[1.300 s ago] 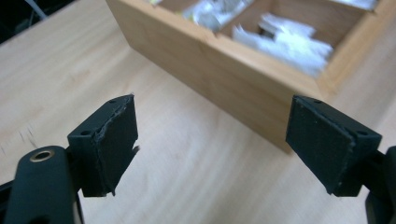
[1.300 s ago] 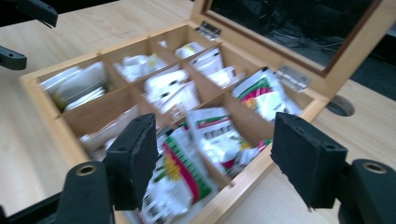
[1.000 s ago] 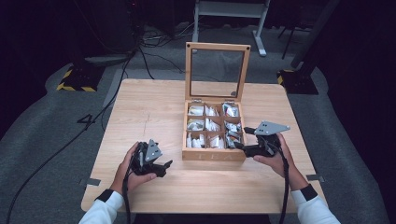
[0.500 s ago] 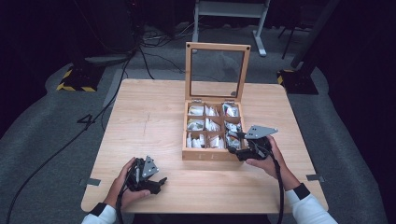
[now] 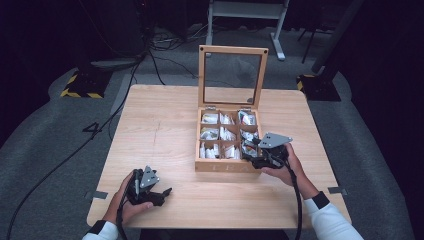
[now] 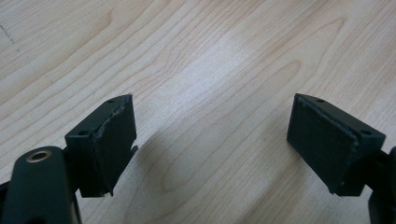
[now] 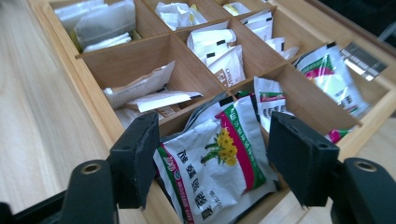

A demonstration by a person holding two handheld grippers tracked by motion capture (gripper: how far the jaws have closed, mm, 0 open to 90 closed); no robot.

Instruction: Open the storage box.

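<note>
Right gripper view showed the right gripper [image 7: 212, 161], jaws just closing, straddling a light, probably slippery, crinkly tea sachet [image 7: 215, 163], best pinched across its flat faces.

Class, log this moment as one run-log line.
right gripper: jaws closing astride flower-print sachet, not gripping | tea box: lid up | left gripper: open, empty, over table

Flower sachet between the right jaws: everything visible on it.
The flower sachet is a glossy white foil packet with yellow flowers, green and magenta bands and dark print. It leans tilted, slightly crumpled, in the near-right compartment of the wooden box, against other sachets behind. The right gripper straddles it, jaws just closing, pads not visibly pressing yet.
</note>
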